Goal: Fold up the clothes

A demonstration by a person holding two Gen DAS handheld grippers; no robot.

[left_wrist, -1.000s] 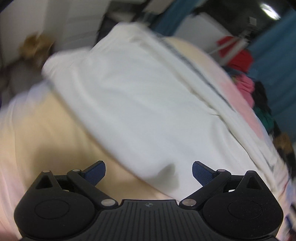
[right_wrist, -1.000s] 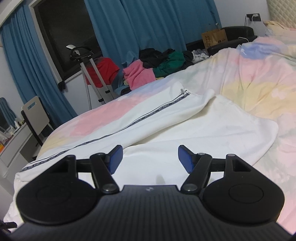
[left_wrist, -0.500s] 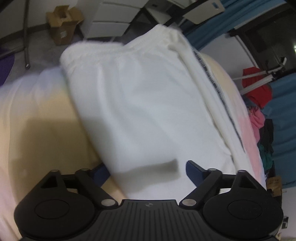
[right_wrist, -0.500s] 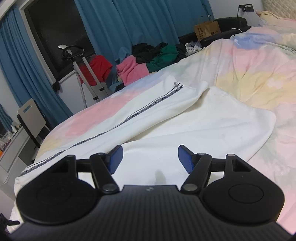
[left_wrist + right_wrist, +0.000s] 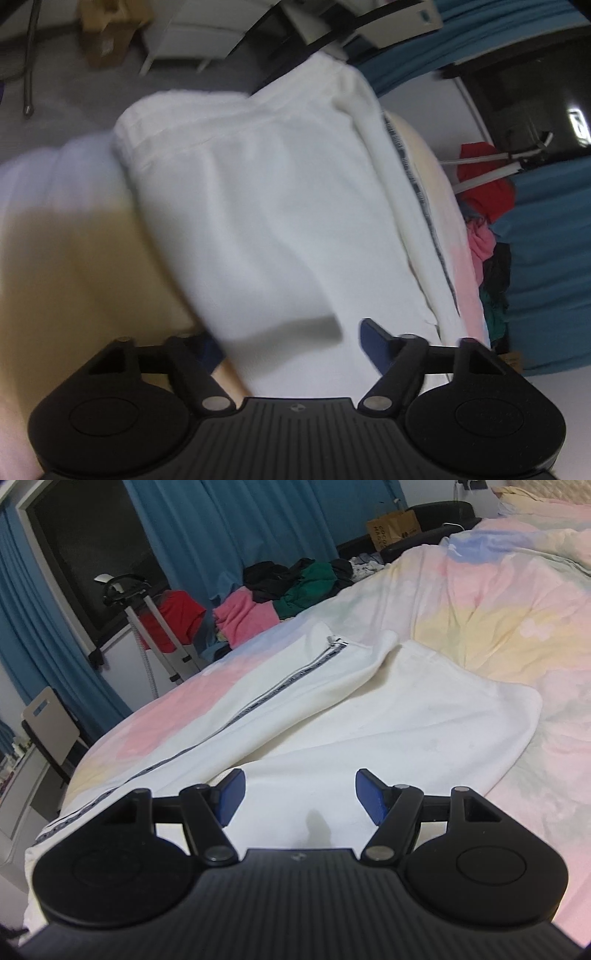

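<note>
1. The bed [image 5: 498, 602], under a pastel pink, yellow and blue cover, fills both views. White trousers [image 5: 266, 206] lie spread on it. In the right wrist view the legs run away from the camera, one with a dark striped side band, the other plain and folded toward the near edge.
2. Since a second ago the left wrist view has swung and rolled. The waistband end of the trousers [image 5: 369, 720] now sits upright in frame, where it lay slanted and blurred before. The floor and a cardboard box [image 5: 107, 33] have come into view at the top.
3. The left gripper [image 5: 288, 343] has narrowed from nearly full spread and its jaws are closing. The trouser cloth lies between them, covering the left finger, and I cannot tell whether the pads press it yet.
4. The right gripper [image 5: 297, 794] has sunk slightly. Its jaws stand as wide as before, over the near trouser leg and holding nothing.
5. Around the bed are blue curtains [image 5: 229, 528], a dark window, a heap of red, pink, green and black clothes [image 5: 280, 590], a garment steamer [image 5: 147, 627] and a chair [image 5: 48, 720].
</note>
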